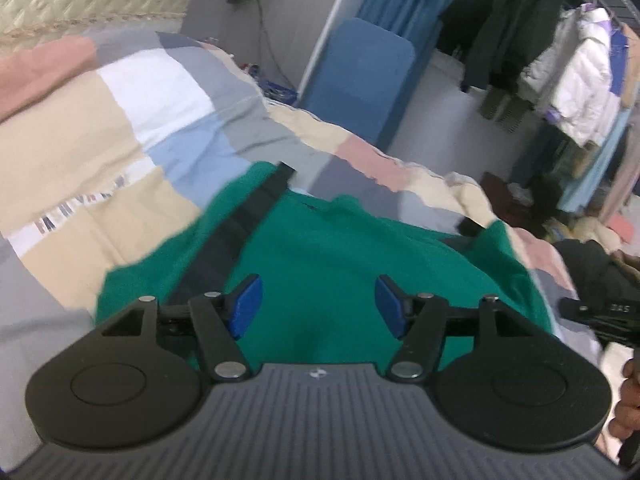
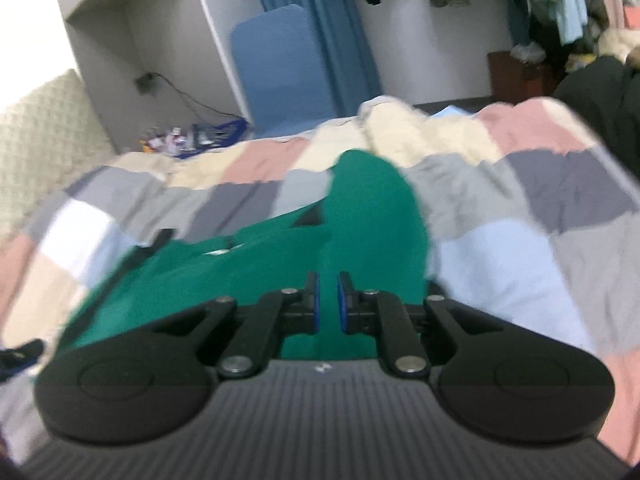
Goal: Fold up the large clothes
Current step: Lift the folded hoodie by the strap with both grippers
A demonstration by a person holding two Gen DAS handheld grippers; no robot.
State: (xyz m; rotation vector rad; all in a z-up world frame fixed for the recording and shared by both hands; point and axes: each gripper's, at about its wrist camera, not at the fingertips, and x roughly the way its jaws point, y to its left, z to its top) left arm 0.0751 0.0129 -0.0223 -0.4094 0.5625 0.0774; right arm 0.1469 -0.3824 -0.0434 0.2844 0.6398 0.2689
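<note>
left fingers wide, empty | right fingers narrow gap, empty | green garment below | no readable writing

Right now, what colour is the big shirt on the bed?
Green garment with a dark stripe, clearest in the left wrist view.

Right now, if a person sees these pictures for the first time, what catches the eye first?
The bright green garment with a dark stripe stands out most, lying on the patchwork quilt of pink, beige, grey and blue squares. In front, the left gripper holds its blue fingers wide apart above the green cloth. Behind the bed, a blue panel leans beside hanging clothes.
</note>
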